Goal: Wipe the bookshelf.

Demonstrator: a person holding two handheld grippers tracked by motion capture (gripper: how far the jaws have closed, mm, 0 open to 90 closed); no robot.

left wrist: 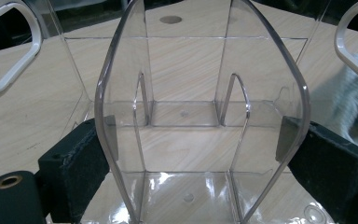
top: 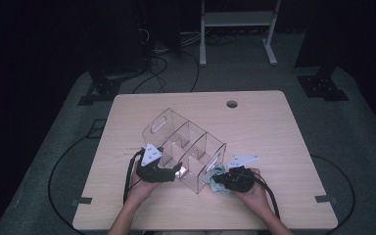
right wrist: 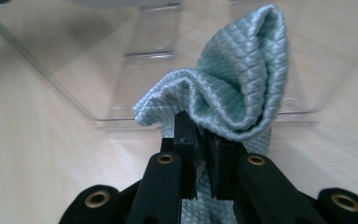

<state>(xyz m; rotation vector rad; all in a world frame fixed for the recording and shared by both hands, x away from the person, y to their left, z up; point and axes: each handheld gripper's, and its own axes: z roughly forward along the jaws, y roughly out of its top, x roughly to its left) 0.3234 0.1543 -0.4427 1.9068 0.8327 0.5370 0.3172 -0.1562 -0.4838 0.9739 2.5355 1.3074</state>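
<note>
Left gripper (left wrist: 200, 158) jaws clamp clear organizer (top: 186, 147) wall; right gripper (right wrist: 200, 154) jaws pinch teal cloth (right wrist: 235, 88) beside it.

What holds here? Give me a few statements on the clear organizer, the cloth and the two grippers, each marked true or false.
1. The right gripper pinches a light blue cloth. True.
2. The left gripper clamps the clear organizer across its end wall. True.
3. The cloth lies inside a compartment. False: it is outside, at the organizer's end.
4. The organizer is full of pens. False: its compartments are empty.
5. The table is wooden. True.
</note>
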